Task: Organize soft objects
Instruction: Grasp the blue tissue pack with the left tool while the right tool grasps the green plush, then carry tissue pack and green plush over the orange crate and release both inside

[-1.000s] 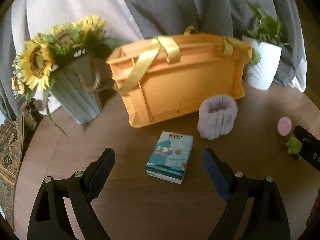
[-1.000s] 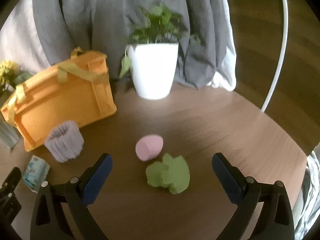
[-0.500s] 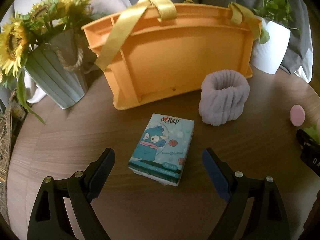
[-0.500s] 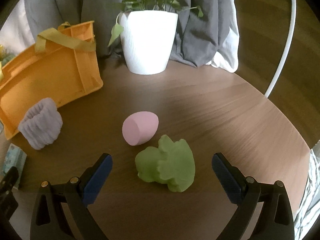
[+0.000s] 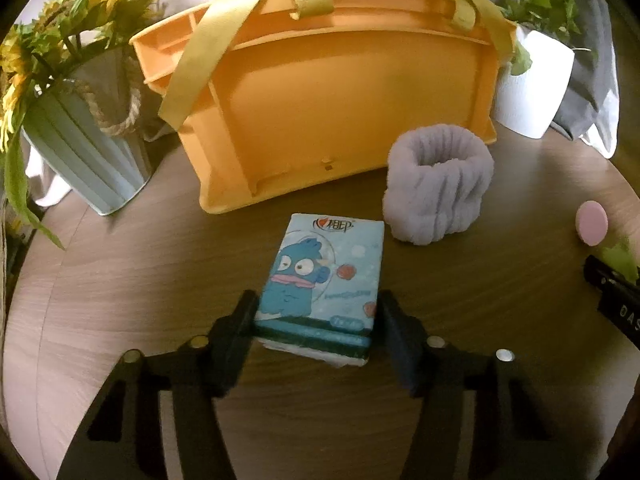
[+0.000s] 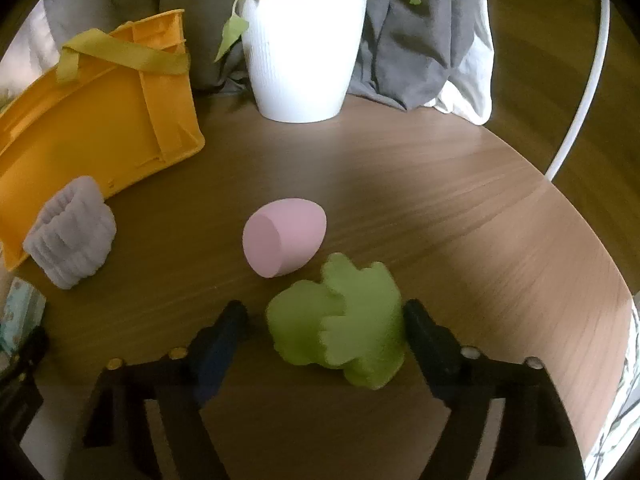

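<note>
Orange tote bag (image 5: pixel 340 112) at frame top, interior unseen, left gripper (image 5: pixel 318 320) jaws clamping tissue pack (image 5: pixel 320 280), right gripper (image 6: pixel 324 328) jaws spread around green sponge (image 6: pixel 340 320) on bench (image 6: pixel 440 208).

Only a bit of readable stuff here. Tissue pack (image 5: pixel 320 284) carries a red heart-type logo with Chinese characters along its top edge, toward 12 o'clock, roughly "心相印" but too soft to be sure. Smaller blue print lower down near the cartoon fish, plus a line on the dark band at 6 o'clock, both too blurry to make out. White letters "DAS" on the black gripper body (image 5: pixel 618 304) at 3 o'clock, cut off by the edge.
</note>
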A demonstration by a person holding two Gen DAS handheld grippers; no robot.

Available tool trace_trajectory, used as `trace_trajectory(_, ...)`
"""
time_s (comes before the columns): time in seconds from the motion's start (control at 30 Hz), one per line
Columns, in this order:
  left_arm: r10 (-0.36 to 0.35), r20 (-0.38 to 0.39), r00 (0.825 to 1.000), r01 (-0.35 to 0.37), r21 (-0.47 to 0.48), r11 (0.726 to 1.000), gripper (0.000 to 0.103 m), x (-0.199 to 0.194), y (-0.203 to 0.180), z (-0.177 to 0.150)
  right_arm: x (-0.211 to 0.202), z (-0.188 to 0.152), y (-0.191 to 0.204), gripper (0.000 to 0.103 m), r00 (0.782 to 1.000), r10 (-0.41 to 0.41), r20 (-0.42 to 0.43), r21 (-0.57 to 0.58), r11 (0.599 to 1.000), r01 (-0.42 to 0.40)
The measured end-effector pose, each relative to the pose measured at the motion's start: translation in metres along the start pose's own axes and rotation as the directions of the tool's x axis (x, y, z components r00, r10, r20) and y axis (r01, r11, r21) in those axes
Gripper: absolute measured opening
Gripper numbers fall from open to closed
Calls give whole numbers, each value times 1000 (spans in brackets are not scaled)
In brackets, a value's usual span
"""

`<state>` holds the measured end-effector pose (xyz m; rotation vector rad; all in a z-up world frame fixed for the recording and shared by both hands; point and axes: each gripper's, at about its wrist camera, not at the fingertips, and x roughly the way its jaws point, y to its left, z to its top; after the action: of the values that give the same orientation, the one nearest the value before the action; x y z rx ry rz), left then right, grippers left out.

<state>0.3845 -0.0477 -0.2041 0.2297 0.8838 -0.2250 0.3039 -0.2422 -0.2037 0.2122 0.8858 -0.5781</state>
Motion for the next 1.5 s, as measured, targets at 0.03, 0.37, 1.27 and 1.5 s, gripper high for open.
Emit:
trace_trajectory(0.03,-3,2,1000,3,0,1000,58,0,-1,0,0,0,0,65,1000,1,1,-2,1000,-1)
trace_trajectory(0.37,-39,21,999,40,-25,999,57,-15,0,0,-10,-2,1,65,998,64,5,-17,998,-64)
trace_trajectory(1.27,-20,232,972,46,-106,993,55,-116,13,10,-94,15,4,65,946,255,203,-130,964,-232)
trace_trajectory(1.5,6,311,950,35,-126,991,55,-146,19,19,-113,29,9,65,914,334,230,-162,939,-302)
